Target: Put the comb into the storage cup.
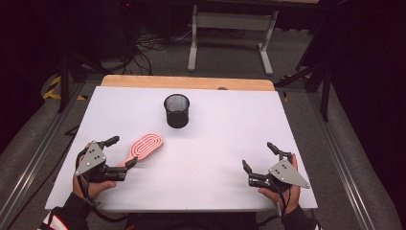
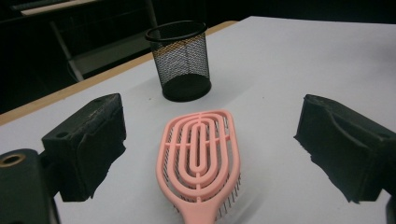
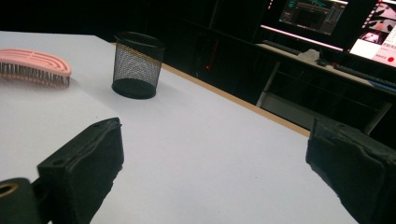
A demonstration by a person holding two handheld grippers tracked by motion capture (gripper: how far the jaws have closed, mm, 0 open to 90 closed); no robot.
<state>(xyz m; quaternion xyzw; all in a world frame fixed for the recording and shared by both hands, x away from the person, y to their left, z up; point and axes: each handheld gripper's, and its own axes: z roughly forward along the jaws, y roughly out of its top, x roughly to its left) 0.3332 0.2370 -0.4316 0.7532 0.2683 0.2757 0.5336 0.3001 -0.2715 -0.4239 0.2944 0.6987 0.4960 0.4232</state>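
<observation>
A pink plastic slotted hairbrush [image 2: 201, 158] lies bristles-down near the table's [image 1: 215, 143] left edge, between the left gripper's [image 1: 122, 155] spread jaws, untouched. A round black wire-mesh cup [image 1: 176, 110] stands upright toward the far edge. The right gripper [image 1: 258, 157], near the front right corner, is spread and empty.

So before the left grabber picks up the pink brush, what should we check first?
1. Left gripper jaws open wide: ok.
2. Pink brush lies between those jaws, lined up in the left gripper view: ok.
3. Jaws not yet pressing the brush: ok, gaps show on both sides.
4. Black mesh cup standing upright, mouth open, apart from the brush: ok.
5. Right gripper open, holding nothing, and well away on the white table: ok.
6. Jaws low enough to catch the handle: cannot tell.
</observation>
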